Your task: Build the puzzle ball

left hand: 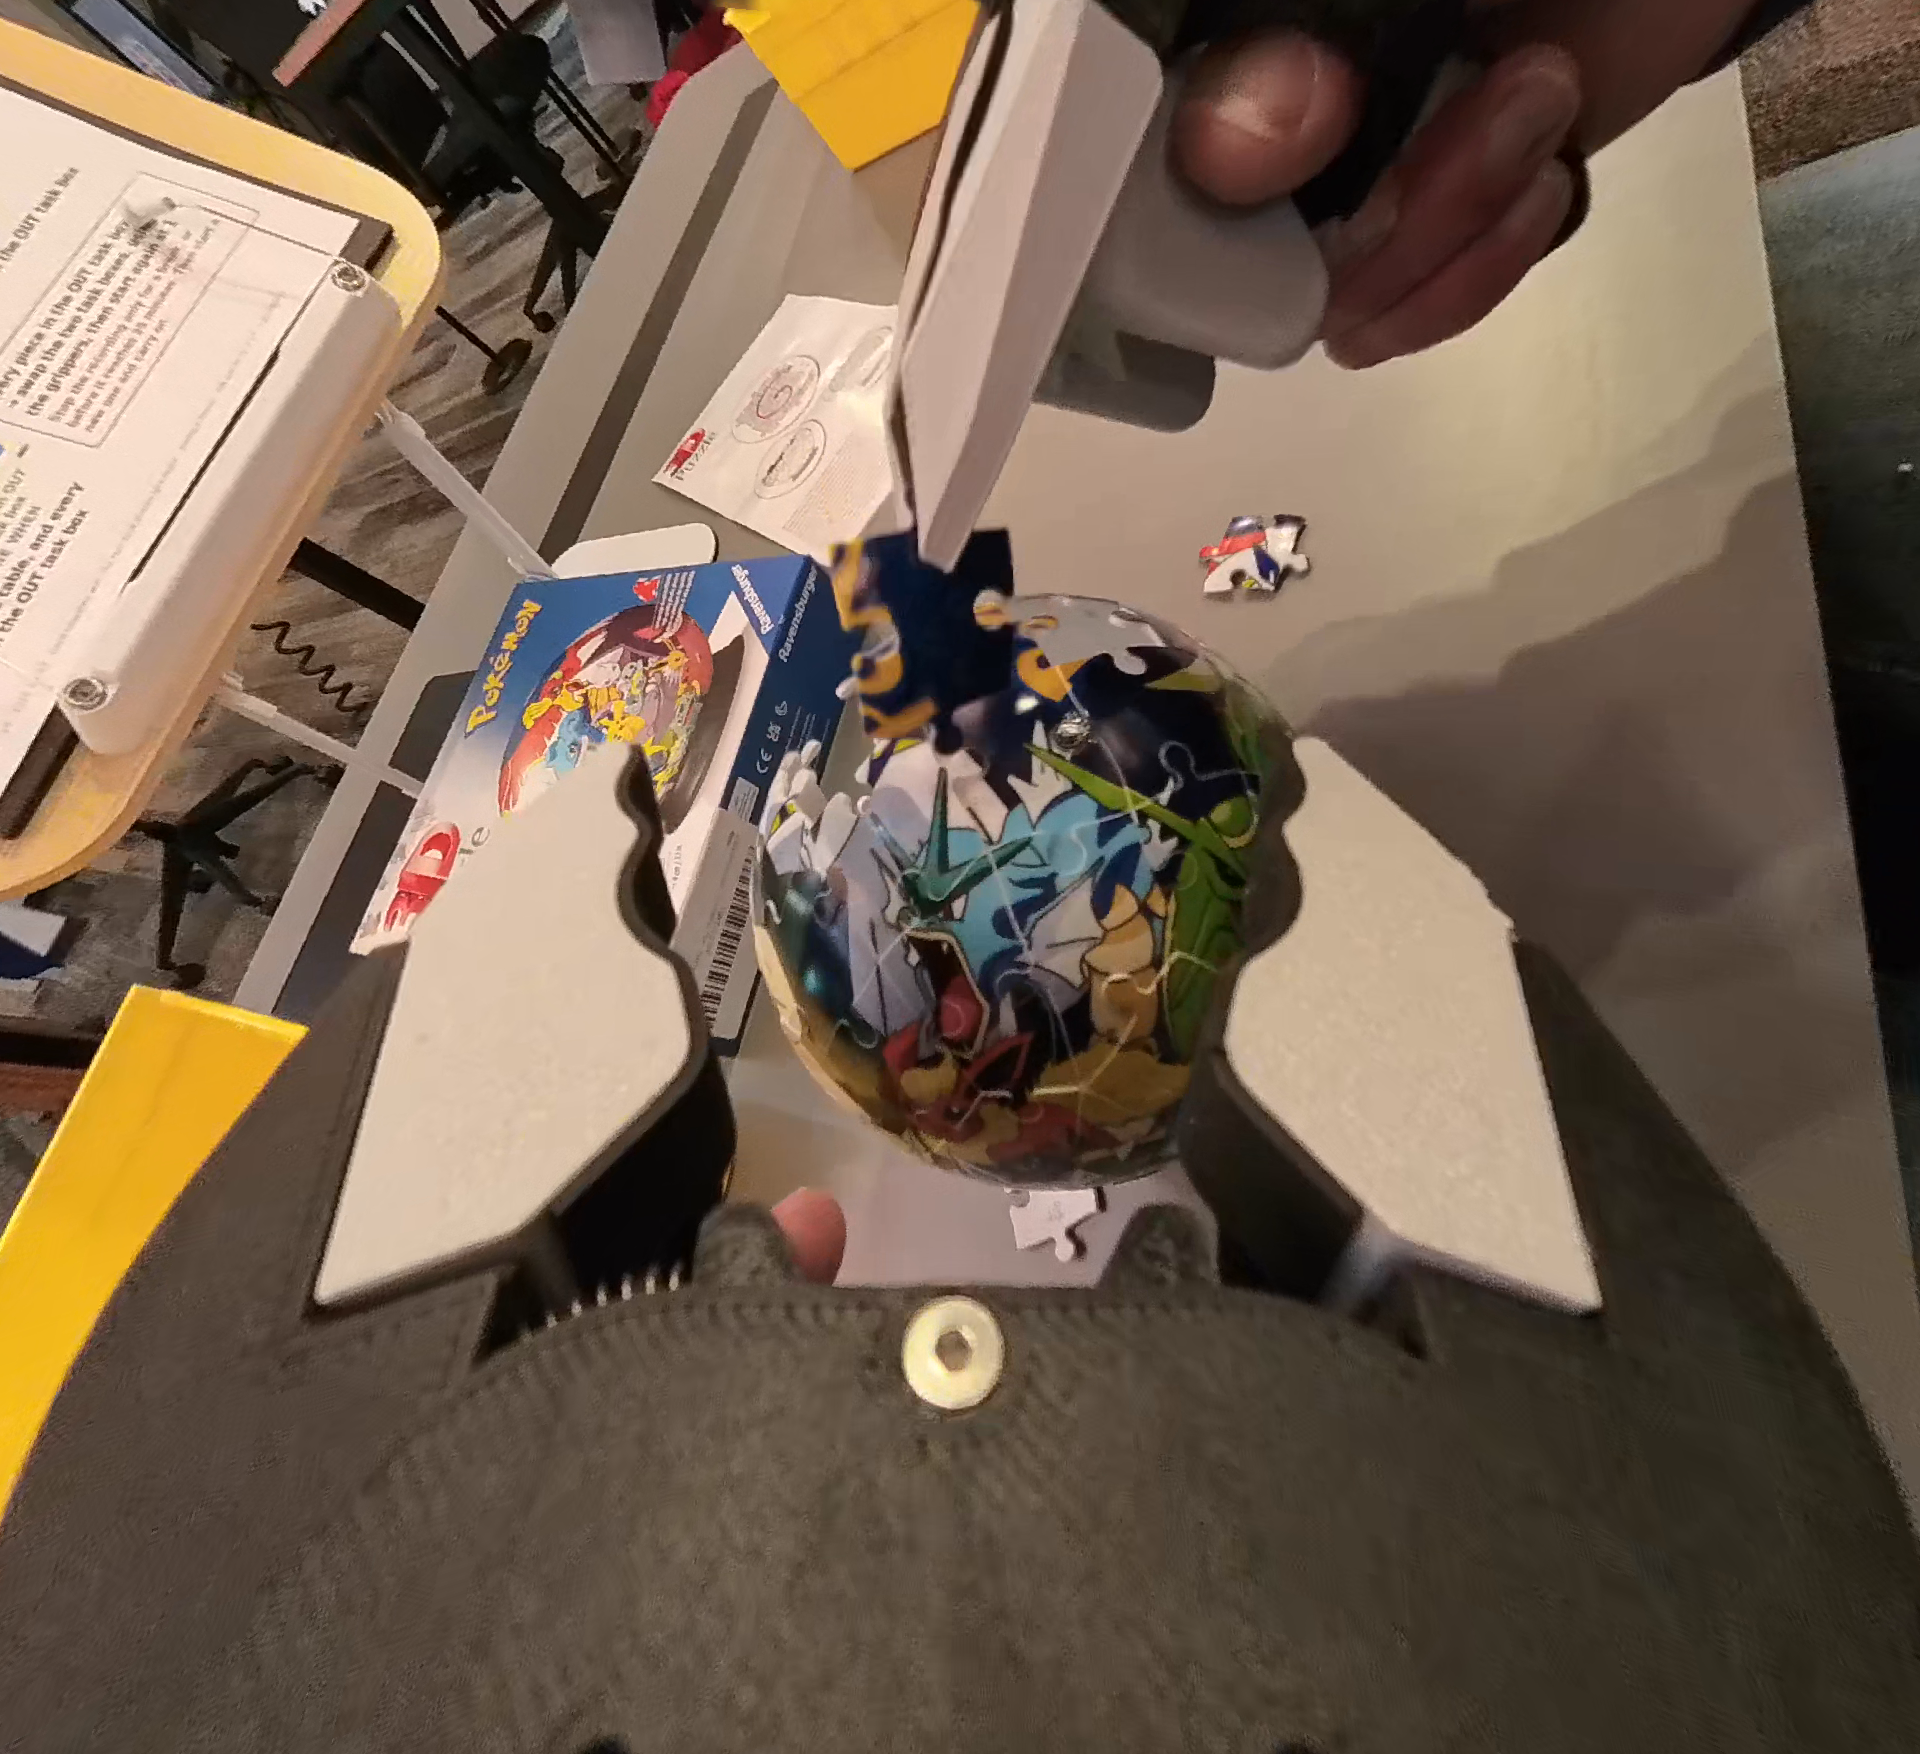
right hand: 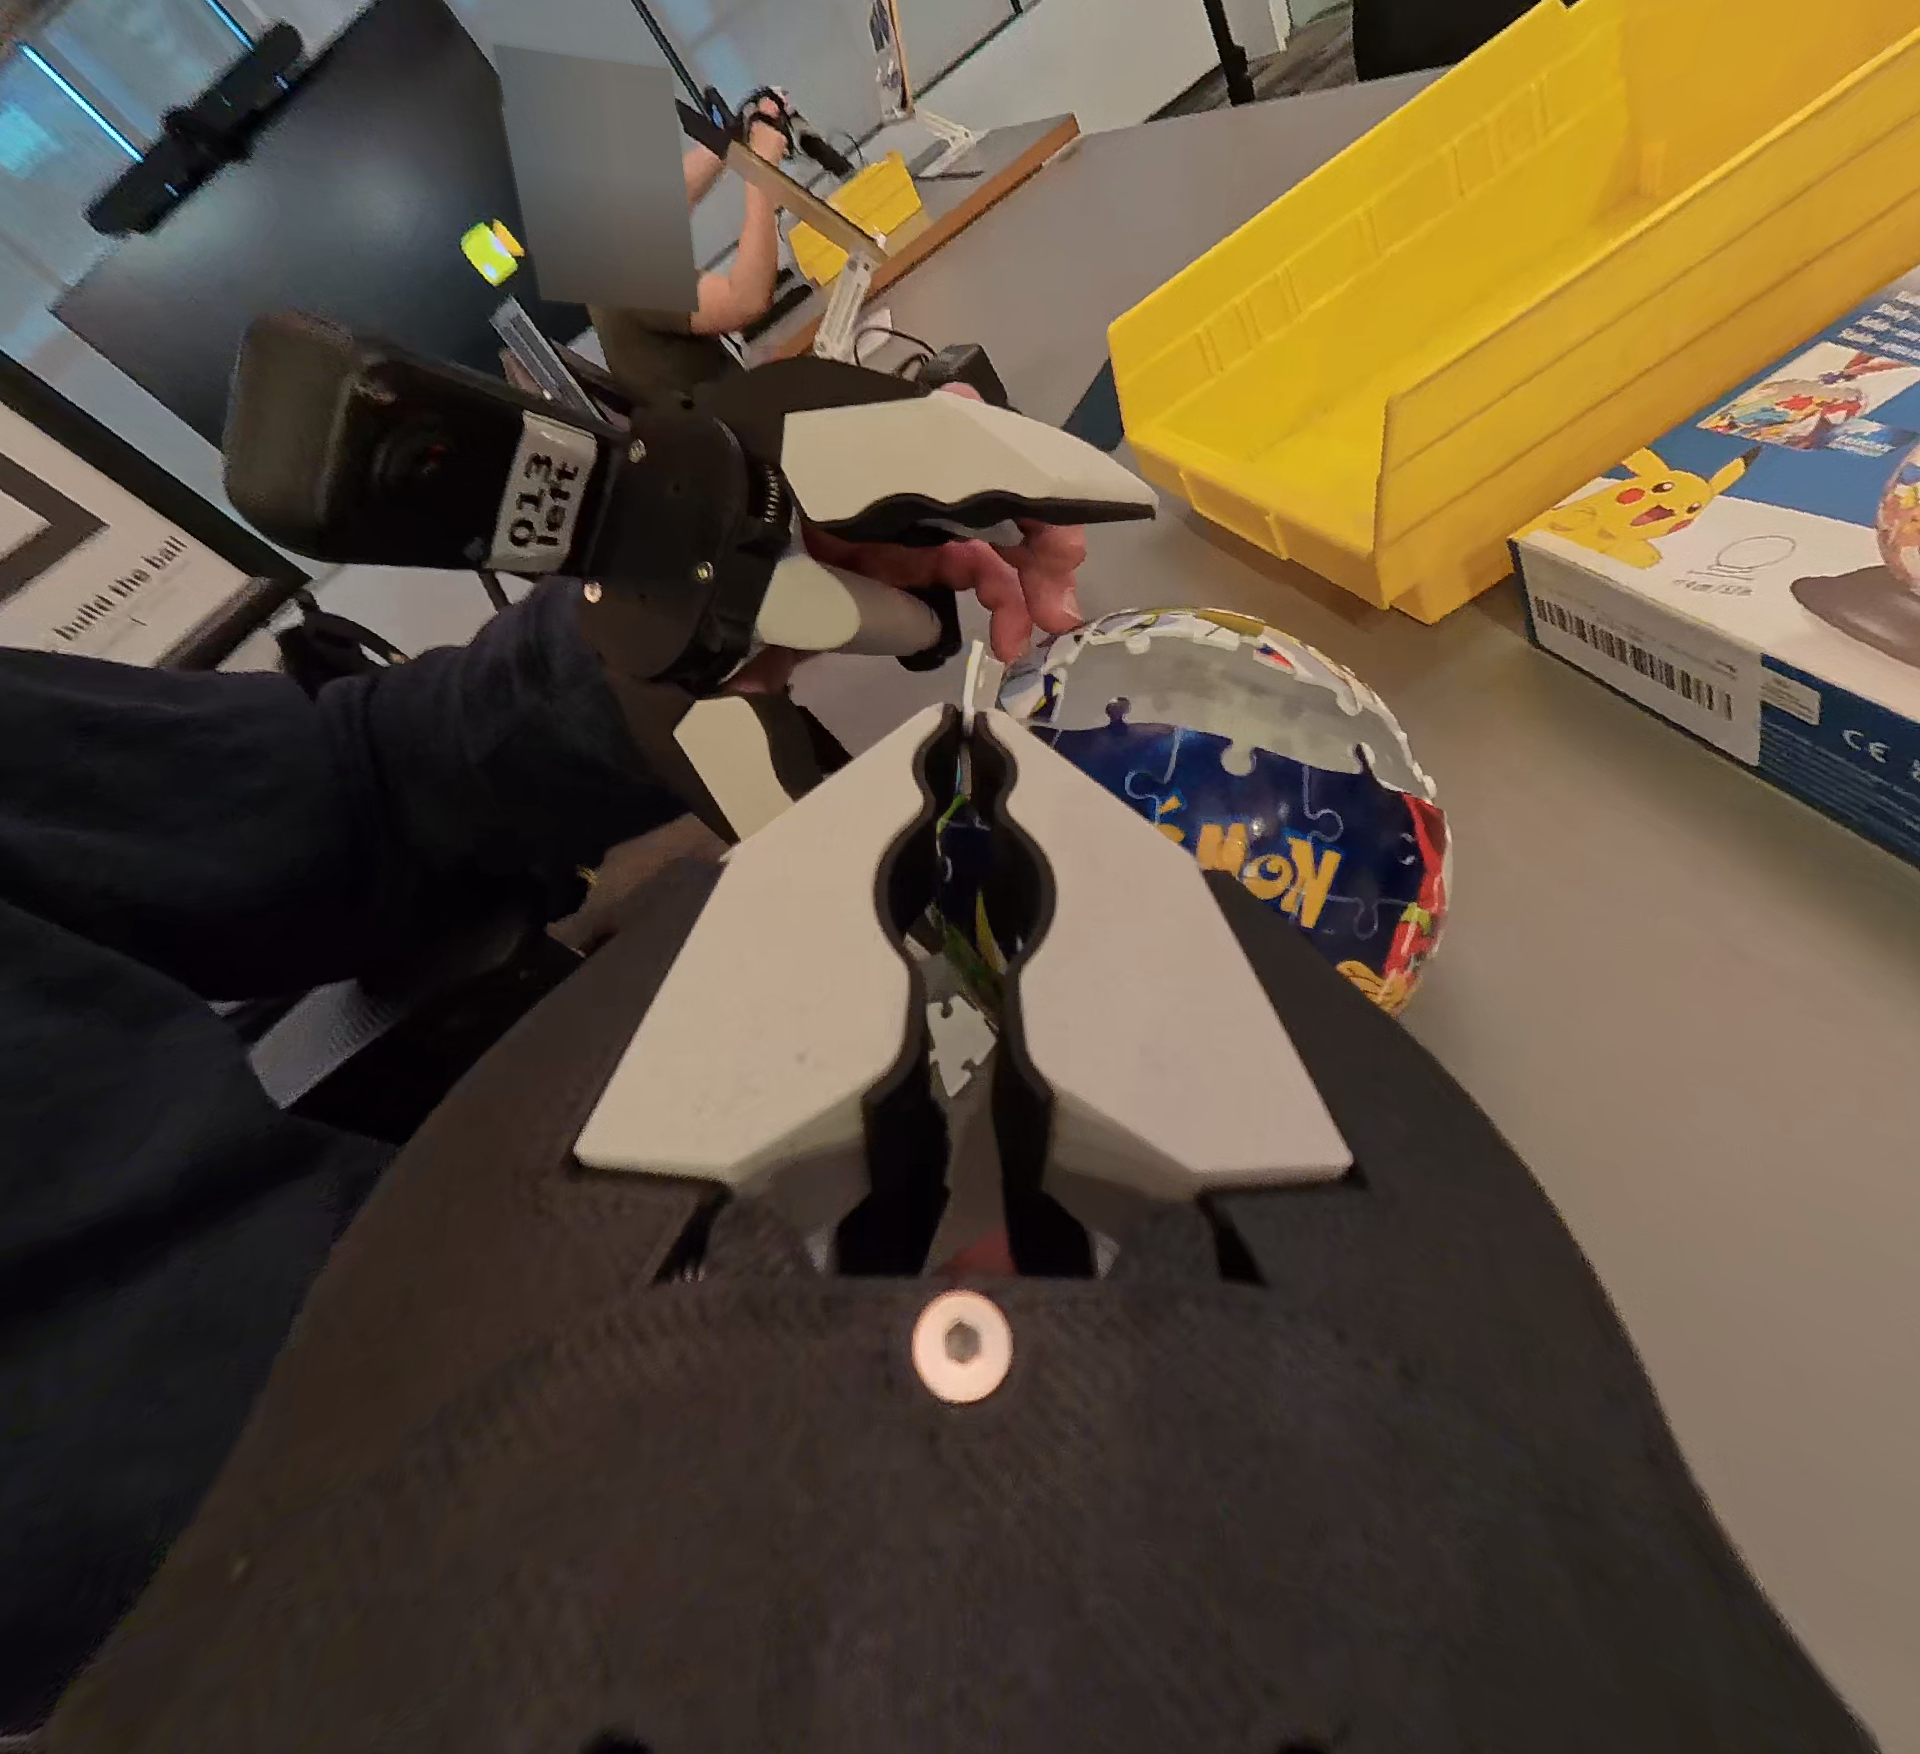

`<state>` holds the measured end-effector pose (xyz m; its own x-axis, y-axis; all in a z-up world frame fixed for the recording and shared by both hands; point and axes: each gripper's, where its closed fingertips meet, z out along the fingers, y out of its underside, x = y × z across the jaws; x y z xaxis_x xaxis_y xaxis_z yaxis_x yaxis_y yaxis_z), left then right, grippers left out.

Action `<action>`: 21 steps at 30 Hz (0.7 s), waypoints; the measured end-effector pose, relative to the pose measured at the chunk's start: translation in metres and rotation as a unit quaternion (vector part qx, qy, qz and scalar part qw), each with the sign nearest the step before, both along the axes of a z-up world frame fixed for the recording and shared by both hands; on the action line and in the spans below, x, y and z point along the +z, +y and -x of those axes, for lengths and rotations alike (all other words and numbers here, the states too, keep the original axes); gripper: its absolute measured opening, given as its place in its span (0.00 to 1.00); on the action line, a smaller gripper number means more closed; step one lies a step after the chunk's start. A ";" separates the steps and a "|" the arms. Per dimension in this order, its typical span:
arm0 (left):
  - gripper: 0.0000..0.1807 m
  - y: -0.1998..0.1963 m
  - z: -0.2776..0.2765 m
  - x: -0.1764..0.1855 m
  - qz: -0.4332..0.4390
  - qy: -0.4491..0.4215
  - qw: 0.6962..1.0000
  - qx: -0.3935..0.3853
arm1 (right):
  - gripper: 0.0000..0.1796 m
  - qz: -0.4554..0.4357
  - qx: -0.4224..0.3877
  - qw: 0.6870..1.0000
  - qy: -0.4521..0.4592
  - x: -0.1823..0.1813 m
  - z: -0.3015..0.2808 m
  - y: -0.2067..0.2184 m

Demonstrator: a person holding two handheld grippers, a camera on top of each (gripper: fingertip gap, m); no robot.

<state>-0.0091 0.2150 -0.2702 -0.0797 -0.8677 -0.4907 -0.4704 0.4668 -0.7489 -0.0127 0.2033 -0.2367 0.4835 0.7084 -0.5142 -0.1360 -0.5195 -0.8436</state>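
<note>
The puzzle ball, colourful with an open gap at its top, rests on the grey table between the fingers of my left gripper. That gripper is open; its right finger is against the ball and its left finger stands apart. My right gripper comes down from above, shut on a dark blue puzzle piece held at the gap's edge. In the right wrist view the gripper pinches the piece beside the ball. A finger of the left hand touches the ball's top.
A loose piece lies on the table beyond the ball, and a face-down white piece lies in front of it. The puzzle box and an instruction sheet lie to the left. A yellow bin stands behind. My two grippers' fingertips are within a few centimetres of each other.
</note>
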 end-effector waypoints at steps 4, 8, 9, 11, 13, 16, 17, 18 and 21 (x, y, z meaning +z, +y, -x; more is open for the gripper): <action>0.60 -0.001 0.000 -0.004 0.005 0.005 1.000 0.001 | 0.00 0.002 -0.002 1.000 -0.015 -0.003 0.001 0.001; 0.60 -0.002 0.000 -0.006 0.007 0.003 1.000 0.007 | 0.00 -0.008 -0.011 1.000 0.017 0.012 -0.009 0.000; 0.59 -0.002 0.000 -0.007 0.008 0.002 1.000 0.008 | 0.00 -0.010 -0.015 1.000 0.008 0.012 -0.013 0.000; 0.59 -0.002 0.000 -0.006 0.010 -0.002 1.000 0.010 | 0.00 -0.007 -0.014 1.000 0.017 0.015 -0.019 -0.002; 0.59 -0.002 0.000 -0.005 0.005 -0.003 1.000 0.012 | 0.00 -0.005 -0.020 1.000 0.006 0.013 -0.025 -0.002; 0.59 -0.004 0.001 -0.004 -0.001 -0.003 1.000 0.011 | 0.00 0.005 -0.007 1.000 -0.001 0.007 -0.020 -0.007; 0.59 -0.005 0.001 -0.004 -0.006 0.000 1.000 0.011 | 0.00 0.007 -0.003 1.000 0.000 0.005 -0.019 -0.009; 0.59 -0.006 0.002 -0.004 -0.009 0.003 1.000 0.010 | 0.00 0.011 0.001 1.000 0.011 0.006 -0.019 -0.011; 0.59 -0.009 0.004 0.001 -0.017 -0.001 1.000 0.013 | 0.00 0.039 0.014 0.998 0.045 -0.003 -0.023 -0.017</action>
<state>-0.0129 0.2064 -0.2692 -0.0571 -0.8519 -0.5206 -0.4810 0.4804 -0.7334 0.0106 0.1859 -0.2394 0.4133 0.6770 -0.6090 -0.1928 -0.5886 -0.7851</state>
